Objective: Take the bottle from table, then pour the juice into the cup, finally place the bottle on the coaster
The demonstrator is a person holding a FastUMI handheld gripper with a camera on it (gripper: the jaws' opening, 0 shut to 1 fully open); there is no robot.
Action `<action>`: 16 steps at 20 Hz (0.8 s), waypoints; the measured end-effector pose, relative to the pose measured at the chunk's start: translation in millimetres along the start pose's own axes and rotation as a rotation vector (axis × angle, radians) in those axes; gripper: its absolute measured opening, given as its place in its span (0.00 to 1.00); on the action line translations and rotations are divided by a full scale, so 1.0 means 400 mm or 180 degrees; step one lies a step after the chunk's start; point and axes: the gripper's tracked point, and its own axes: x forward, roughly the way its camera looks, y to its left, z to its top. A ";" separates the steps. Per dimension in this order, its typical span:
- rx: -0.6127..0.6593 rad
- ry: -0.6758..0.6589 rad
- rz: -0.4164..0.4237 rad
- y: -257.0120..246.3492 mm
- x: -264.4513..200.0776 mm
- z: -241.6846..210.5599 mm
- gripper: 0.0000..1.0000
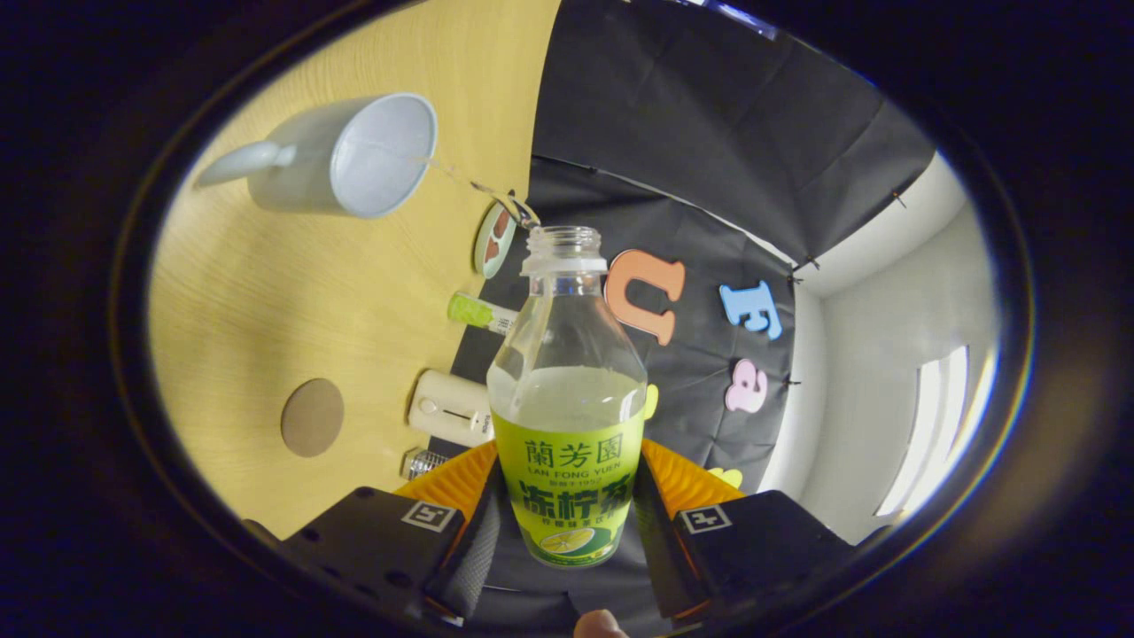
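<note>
Juice arcs thinly from the claw-pinched (567,523) clear plastic bottle with green label (568,416) toward the pale blue handled cup (354,159); any wobble risks splashing the wooden counter (266,310).

Tool (571,523) — black housings, square markers, screw holes

1. We see the tool (571,523) clamped on the bottle (569,416), both fingers pressing its labelled lower body.
2. The bottle is uncapped and tipped sideways relative to the desk (354,292), with pale juice filling roughly its lower half.
3. A thin stream runs from the bottle's mouth to the cup (345,159), which stands on the desk beyond the fingers.
4. The round coaster (312,417) lies flat on the desk, well apart from the cup.
5. A small white device (450,408) sits near the desk's edge, just beside the bottle.
</note>
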 end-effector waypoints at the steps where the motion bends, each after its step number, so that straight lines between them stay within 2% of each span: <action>1: -0.0014 -0.0005 -0.0004 0.000 0.001 0.000 0.77; 16: -0.0215 -0.0010 -0.0118 -0.017 -0.002 -0.004 0.77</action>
